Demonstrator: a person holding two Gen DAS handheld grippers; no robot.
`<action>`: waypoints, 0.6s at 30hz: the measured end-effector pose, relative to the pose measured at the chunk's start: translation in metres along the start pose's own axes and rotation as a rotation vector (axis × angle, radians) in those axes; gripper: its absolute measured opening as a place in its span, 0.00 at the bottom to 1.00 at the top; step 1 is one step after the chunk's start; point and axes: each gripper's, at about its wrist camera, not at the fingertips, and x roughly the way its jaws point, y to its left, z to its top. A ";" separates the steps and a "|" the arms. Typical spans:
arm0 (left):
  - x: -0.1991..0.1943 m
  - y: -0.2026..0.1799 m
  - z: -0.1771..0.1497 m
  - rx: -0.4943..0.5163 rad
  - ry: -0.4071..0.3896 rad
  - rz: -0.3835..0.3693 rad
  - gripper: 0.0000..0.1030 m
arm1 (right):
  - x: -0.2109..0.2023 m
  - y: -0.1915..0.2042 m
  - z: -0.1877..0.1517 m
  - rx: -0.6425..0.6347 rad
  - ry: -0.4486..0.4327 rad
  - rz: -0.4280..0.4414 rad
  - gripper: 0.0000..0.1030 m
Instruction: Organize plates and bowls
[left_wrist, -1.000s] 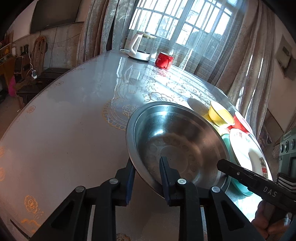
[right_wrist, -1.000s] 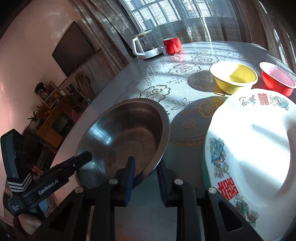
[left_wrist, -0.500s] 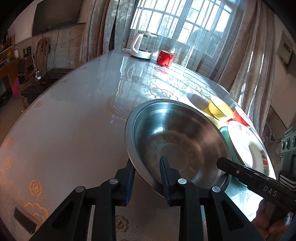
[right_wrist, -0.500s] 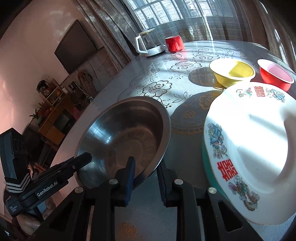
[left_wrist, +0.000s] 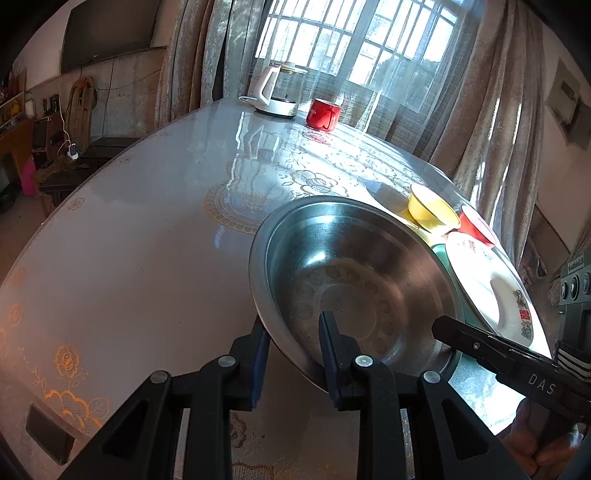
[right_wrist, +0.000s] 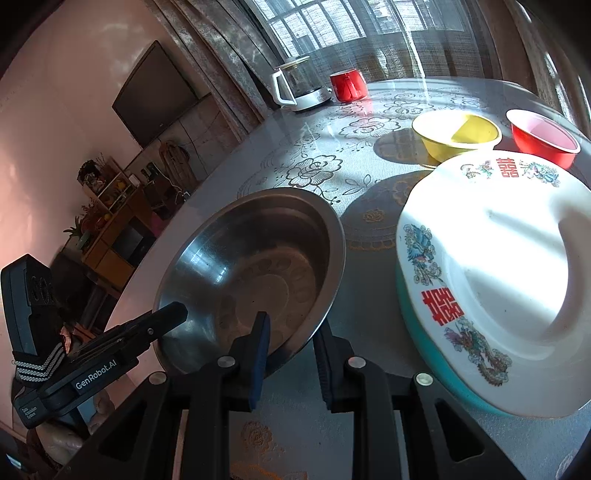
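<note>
**Steel basin gripped at the rim by both grippers**

The left gripper (left_wrist: 293, 341) is clamped on the near rim of the stainless steel basin (left_wrist: 354, 280): one of its fingers (left_wrist: 260, 354) lies outside the wall, the other inside the bowl. The basin is tilted, its near edge raised clear of the desk (left_wrist: 147, 240), and whether its far edge touches the surface cannot be told.

In the left wrist view the other tool's black arm, marked "DAS", reaches in from the right to the basin's right rim. In the right wrist view the right gripper (right_wrist: 290, 345) grasps the rim in the same manner, one of its fingers (right_wrist: 260, 347) inside the bowl and the other outside. The left tool's arm, marked "GenRobot.AI", meets the rim at the left.

Just right of the basin a white plate with red characters and dragon motifs (right_wrist: 498, 266) rests on a teal dish (right_wrist: 424, 332). Beyond it stand a yellow bowl (right_wrist: 458, 134) and, to its right, a red bowl (right_wrist: 541, 138), near each other but apart.

At the far edge of the desk a glass kettle with a white handle (left_wrist: 277, 90) stands left of a red mug (left_wrist: 323, 114)
</note>
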 end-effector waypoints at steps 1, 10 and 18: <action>0.001 0.000 0.001 0.001 0.001 0.003 0.27 | 0.001 0.000 0.000 -0.001 0.000 0.002 0.24; -0.005 0.010 0.013 -0.022 -0.039 0.081 0.38 | -0.004 -0.008 0.001 0.022 -0.017 0.047 0.34; -0.022 -0.010 0.037 0.045 -0.097 0.026 0.38 | -0.041 -0.028 0.009 0.024 -0.110 0.037 0.35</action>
